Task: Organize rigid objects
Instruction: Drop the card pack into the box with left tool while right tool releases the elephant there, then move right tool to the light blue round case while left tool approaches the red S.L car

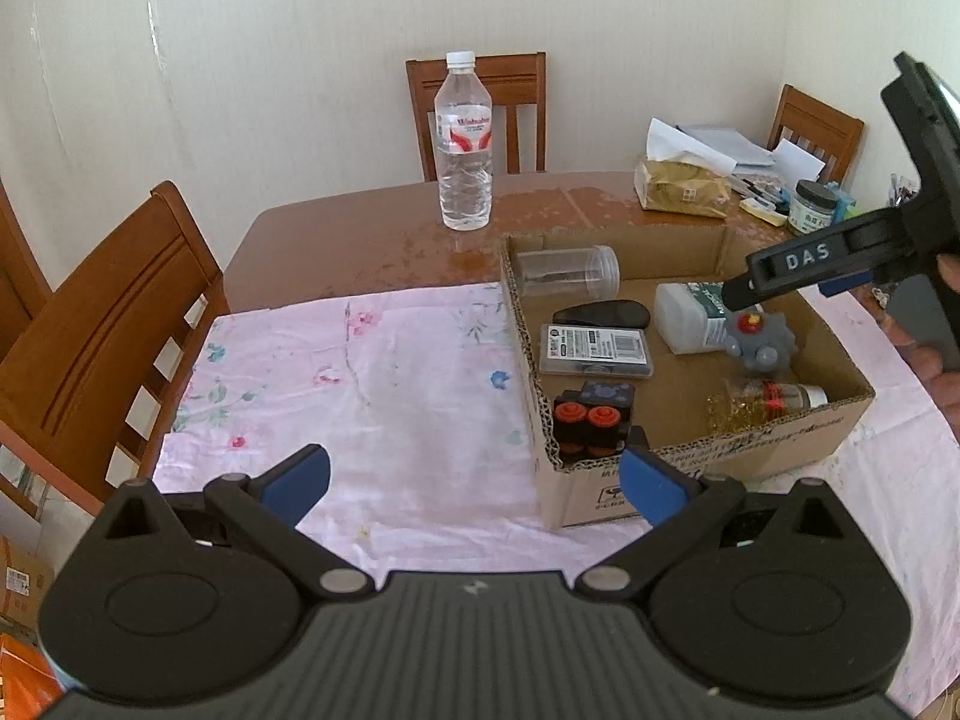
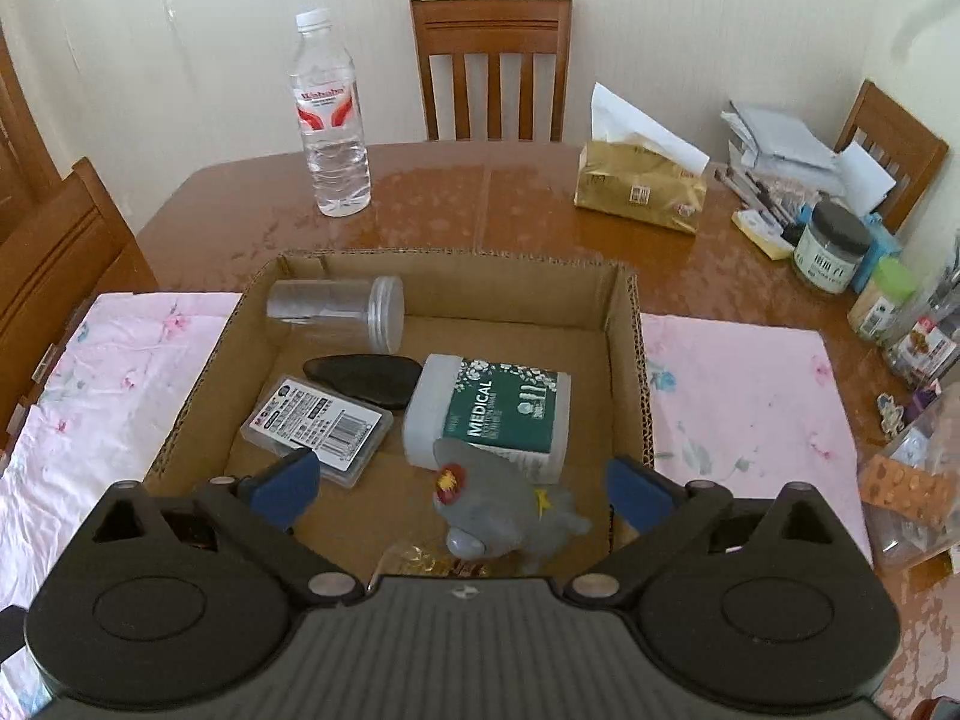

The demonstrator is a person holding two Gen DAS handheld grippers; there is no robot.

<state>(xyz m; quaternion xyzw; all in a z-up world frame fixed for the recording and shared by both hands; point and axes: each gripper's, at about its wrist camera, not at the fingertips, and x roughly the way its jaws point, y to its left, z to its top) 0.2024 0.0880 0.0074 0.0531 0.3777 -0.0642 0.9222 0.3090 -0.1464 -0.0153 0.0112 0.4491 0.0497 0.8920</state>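
An open cardboard box (image 1: pixel 708 450) (image 2: pixel 624 360) sits on a pink floral cloth. Inside lie a clear jar (image 1: pixel 567 270) (image 2: pixel 336 307), a black oval stone (image 1: pixel 603 315) (image 2: pixel 363 377), a flat grey case (image 1: pixel 594 351) (image 2: pixel 318 423), a white MEDICAL bottle (image 1: pixel 684 315) (image 2: pixel 498 414), a grey spiky toy (image 1: pixel 759 345) (image 2: pixel 498 510), a gold-filled bottle (image 1: pixel 762 402) and a black cube with orange knobs (image 1: pixel 591 417). My left gripper (image 1: pixel 474 480) is open and empty over the cloth by the box's near corner. My right gripper (image 2: pixel 459 480) is open above the grey toy, apart from it; it also shows in the left wrist view (image 1: pixel 780 267).
A water bottle (image 1: pixel 464 144) (image 2: pixel 329 114) stands on the brown table (image 2: pixel 480 204) behind the box. A gold tissue pack (image 2: pixel 639 189), papers, pens and jars (image 2: pixel 831 246) crowd the right side. Wooden chairs (image 1: pixel 102 324) (image 2: pixel 492 66) surround the table.
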